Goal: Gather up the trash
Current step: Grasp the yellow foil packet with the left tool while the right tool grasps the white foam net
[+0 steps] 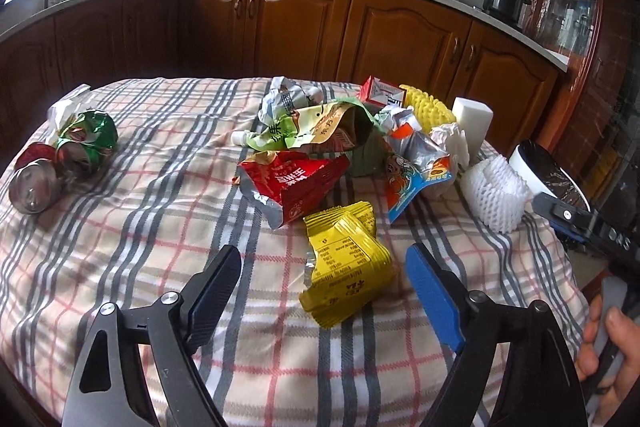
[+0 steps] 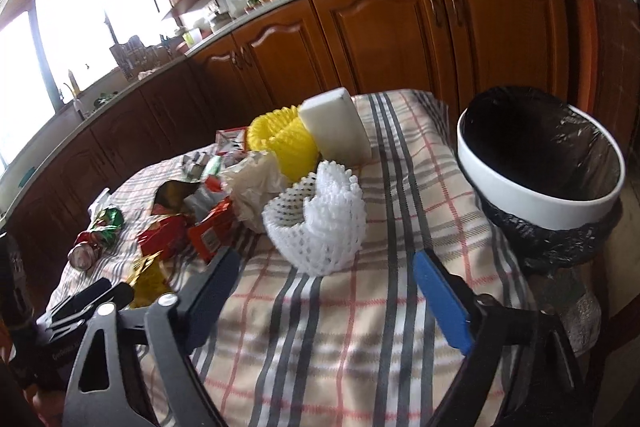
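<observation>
On the checked tabletop (image 1: 168, 227), the left gripper (image 1: 322, 277), jaws spread, frames one crinkled yellow foil wrapper (image 1: 346, 263): probably light, slippery, best pinched mid-fold. The right gripper (image 2: 324, 285) (also spread, holding nothing) faces one soft white foam net sleeve (image 2: 316, 223); one black-lined white bin (image 2: 540, 163) stands right.

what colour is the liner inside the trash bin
Black: the liner sits inside the white trash bin, seen best in the right wrist view.
</observation>
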Demonstrator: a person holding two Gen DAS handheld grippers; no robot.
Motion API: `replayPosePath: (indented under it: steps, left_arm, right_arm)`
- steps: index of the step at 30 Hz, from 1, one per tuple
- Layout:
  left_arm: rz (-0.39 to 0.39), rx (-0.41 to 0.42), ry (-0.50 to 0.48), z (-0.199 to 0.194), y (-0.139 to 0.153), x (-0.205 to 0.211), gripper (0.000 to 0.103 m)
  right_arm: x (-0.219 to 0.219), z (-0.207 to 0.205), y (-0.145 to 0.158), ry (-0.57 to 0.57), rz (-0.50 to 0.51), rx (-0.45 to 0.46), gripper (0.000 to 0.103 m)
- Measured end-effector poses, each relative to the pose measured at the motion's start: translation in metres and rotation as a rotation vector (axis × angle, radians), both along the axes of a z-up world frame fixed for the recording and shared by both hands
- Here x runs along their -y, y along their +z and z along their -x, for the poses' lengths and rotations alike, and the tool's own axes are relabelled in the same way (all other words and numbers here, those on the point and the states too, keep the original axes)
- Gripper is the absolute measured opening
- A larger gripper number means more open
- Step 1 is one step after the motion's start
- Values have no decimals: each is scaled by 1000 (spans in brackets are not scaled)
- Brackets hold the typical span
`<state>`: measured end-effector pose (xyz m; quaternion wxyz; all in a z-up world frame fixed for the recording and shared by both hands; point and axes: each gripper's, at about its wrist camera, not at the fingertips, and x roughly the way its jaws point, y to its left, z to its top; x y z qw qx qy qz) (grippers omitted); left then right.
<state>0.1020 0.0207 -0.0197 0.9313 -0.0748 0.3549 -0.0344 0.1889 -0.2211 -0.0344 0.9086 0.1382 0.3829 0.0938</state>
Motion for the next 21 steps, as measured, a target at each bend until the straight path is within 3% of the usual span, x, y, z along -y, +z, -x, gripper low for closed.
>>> replayPosePath:
  steps: [6, 7, 8, 10, 12, 13, 21]
  left_arm:
    - [11, -36, -18, -14, -11, -2, 65]
    - [19, -41, -27, -16, -12, -2, 57]
    - [24, -47, -36, -18, -13, -1, 46]
    - [40, -54, -57, -22, -15, 0, 34]
    - [52, -49, -66, -21, -14, 0, 32]
    - [57, -45, -74, -21, -13, 1, 28]
    - [75, -12, -167, -20, 7, 22, 25]
  right_arm:
    - [4, -24, -16, 1, -33, -69, 78]
    - [4, -27, -19, 4, -38, -77, 76]
    - [5, -29, -21, 9, -47, -85, 69]
    - [5, -32, -23, 24, -66, -95, 51]
    - [5, -31, -24, 36, -76, -91, 26]
    - [5, -30, -22, 39, -79, -86, 22]
    - [17, -9, -1, 39, -90, -21, 19]
